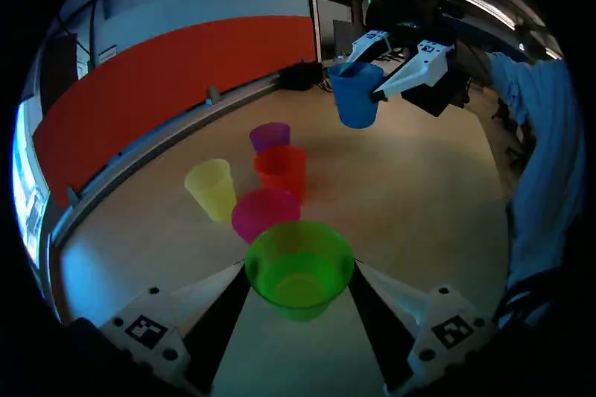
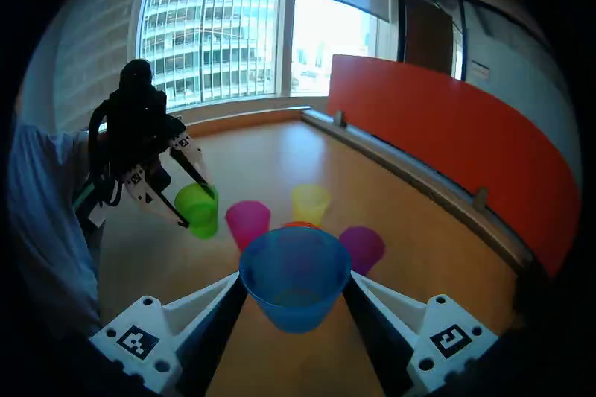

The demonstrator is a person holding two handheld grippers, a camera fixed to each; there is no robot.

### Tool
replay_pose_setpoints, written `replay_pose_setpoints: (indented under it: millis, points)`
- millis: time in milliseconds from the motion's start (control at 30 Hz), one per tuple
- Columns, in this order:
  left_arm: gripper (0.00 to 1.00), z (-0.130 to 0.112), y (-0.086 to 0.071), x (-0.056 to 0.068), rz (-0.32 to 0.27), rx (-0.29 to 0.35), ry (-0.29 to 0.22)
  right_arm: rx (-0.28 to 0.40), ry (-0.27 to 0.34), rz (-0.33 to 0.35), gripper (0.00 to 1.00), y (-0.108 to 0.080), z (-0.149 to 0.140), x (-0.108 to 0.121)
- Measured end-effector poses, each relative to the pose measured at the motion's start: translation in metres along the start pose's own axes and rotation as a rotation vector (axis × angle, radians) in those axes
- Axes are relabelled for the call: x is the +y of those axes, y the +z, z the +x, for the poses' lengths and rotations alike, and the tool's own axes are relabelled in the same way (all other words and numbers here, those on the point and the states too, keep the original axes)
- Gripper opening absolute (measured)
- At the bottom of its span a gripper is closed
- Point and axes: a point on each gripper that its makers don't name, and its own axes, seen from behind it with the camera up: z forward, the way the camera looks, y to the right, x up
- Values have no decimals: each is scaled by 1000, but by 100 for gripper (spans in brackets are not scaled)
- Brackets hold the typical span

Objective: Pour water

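Blue cup [image 2: 294, 278] stands upright, clamped in the right hand-held gripper [image 2: 295, 291] and raised above the desk [image 1: 417, 196]. The left hand-held gripper [image 1: 299, 281] clasps the green cup [image 1: 299, 267]. Pouring looks unstarted; next, bring the rims together and tilt one.

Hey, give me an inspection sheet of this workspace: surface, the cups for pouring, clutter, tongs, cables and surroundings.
Surface: light wooden table.
Job's things: green cup and blue cup, each gripped upright; whether either holds water cannot be told.
Clutter: yellow cup, pink cup, orange cup and purple cup, standing clustered on the table.
Grippers: left tongs shut on the green cup; right tongs shut on the blue cup.
Cables: maybe some beside a dark object at the far edge; too blurred to tell.
Surroundings: red wall panel, large window, a person's sleeve.
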Motion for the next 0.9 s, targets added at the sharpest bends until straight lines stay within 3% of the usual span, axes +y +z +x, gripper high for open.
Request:
replay_pose_setpoints:
  millis: [400, 900]
  points:
    - [87, -19, 11, 4, -26, -45, -11, -25, 13, -3, 91, 2, -16, 2]
    - [87, -31, 14, 4, -37, -39, -35, -44, 10, 2, 91, 6, -21, -1]
